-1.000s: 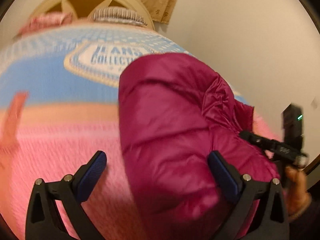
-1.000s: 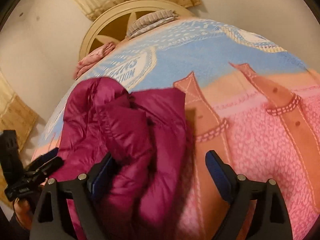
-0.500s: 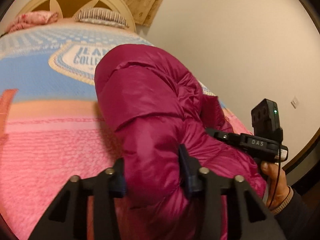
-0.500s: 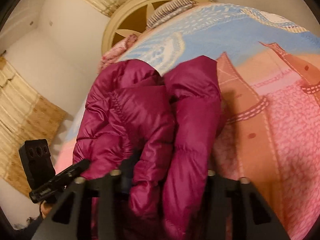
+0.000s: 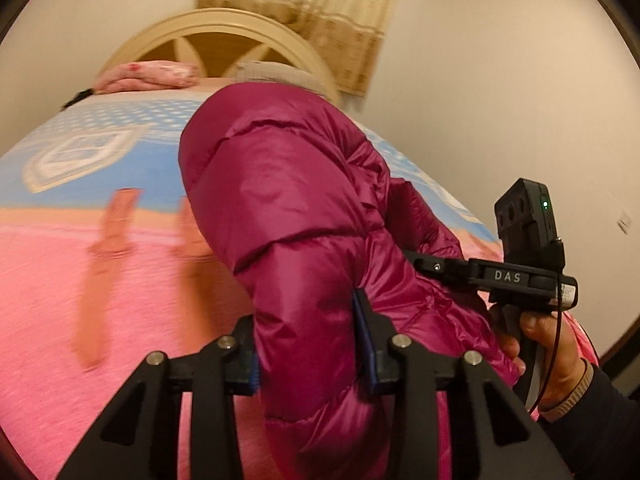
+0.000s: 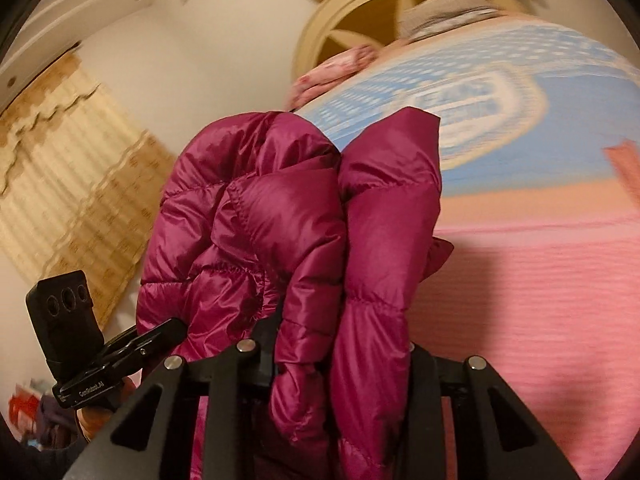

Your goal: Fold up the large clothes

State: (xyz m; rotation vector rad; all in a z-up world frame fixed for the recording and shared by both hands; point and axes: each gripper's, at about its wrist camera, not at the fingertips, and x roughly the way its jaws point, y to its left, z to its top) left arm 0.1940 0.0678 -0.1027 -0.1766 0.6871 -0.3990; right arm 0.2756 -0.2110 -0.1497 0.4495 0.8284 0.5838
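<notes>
A magenta puffer jacket [image 5: 288, 216] hangs bunched above a bed with a pink and blue blanket [image 5: 80, 312]. My left gripper [image 5: 308, 344] is shut on a thick fold of the jacket. My right gripper [image 6: 340, 360] is shut on another bunch of the jacket [image 6: 280, 220], its fingertips hidden by the fabric. The right gripper also shows in the left wrist view [image 5: 500, 276] at the jacket's right side. The left gripper shows in the right wrist view [image 6: 120, 360] at lower left.
A cream wooden headboard [image 5: 216, 36] stands at the bed's far end with a pink pillow [image 5: 148, 76] and a striped pillow [image 5: 276, 72]. A plain wall [image 5: 500, 80] runs along the bed's right. Beige curtains [image 6: 72, 184] hang on the left.
Both grippers went from open beside the jacket to shut on it, then lifted it off the blanket; the jacket now hangs higher and the views tilt up toward the headboard.
</notes>
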